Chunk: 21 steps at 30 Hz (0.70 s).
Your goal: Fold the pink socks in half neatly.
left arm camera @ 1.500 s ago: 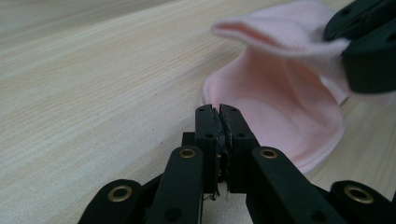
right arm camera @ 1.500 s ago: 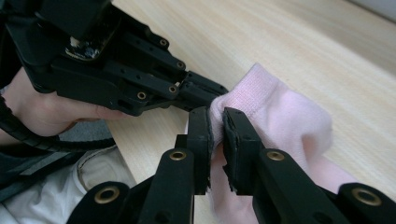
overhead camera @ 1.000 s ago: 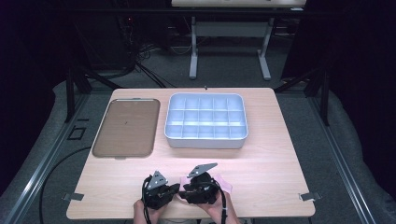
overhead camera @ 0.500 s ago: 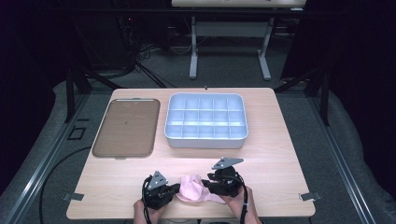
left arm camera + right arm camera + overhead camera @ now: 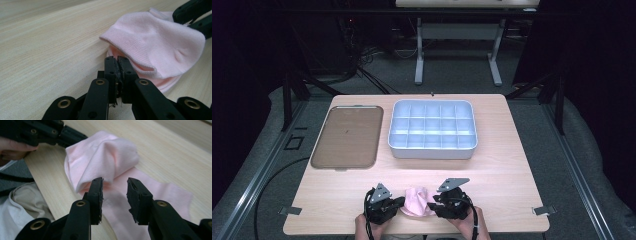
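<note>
A pink sock (image 5: 416, 202) lies bunched near the table's front edge, between my two grippers. My left gripper (image 5: 401, 204) is shut, and its tips (image 5: 116, 60) pinch the sock's (image 5: 160, 42) edge under a raised fold. To the right of the sock, my right gripper (image 5: 433, 204) points toward it. In the right gripper view its jaws (image 5: 115, 181) stand apart over the flat part of the sock (image 5: 110, 152), and one pad touches the fold without pressing it. The left gripper (image 5: 75, 136) reaches the sock's far corner there.
A brown tray (image 5: 347, 137) sits at the back left of the wooden table (image 5: 512, 165). Beside it stands a white box (image 5: 432, 151) with several compartments. The person's hand (image 5: 12, 147) and light clothing (image 5: 25, 207) are at the table's front edge.
My right gripper has moved to the right, away from the left one, and the pink sock has come into sight between them. The left gripper has stayed still.
</note>
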Tool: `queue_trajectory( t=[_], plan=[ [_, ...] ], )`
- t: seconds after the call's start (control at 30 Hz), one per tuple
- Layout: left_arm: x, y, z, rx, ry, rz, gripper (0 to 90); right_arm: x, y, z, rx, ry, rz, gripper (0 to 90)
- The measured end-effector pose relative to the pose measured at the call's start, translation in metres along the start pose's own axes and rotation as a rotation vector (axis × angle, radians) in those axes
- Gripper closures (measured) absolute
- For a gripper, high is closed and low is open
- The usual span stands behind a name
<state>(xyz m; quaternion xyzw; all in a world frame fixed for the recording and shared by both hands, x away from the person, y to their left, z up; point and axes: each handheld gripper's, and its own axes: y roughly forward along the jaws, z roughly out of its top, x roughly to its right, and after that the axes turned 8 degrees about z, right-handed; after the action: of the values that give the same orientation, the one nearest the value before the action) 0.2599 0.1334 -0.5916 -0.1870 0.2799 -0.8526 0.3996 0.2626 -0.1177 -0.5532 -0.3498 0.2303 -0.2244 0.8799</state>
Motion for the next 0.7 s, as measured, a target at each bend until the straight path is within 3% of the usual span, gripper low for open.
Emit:
queue_trajectory(
  t=[0.27,0.47,0.7],
  plan=[
    [0.0,0.0,0.0,0.0,-0.003,0.0,86.1,-0.005,0.013,0.0,-0.039,-0.019,-0.006,74.1],
    [0.0,0.0,0.0,0.0,0.0,0.001,86.1,-0.005,0.015,0.001,-0.025,-0.013,-0.017,87.3],
    [0.0,0.0,0.0,0.0,-0.021,0.009,86.4,-0.01,0.008,-0.003,-0.025,-0.001,-0.049,89.4]
  ],
)
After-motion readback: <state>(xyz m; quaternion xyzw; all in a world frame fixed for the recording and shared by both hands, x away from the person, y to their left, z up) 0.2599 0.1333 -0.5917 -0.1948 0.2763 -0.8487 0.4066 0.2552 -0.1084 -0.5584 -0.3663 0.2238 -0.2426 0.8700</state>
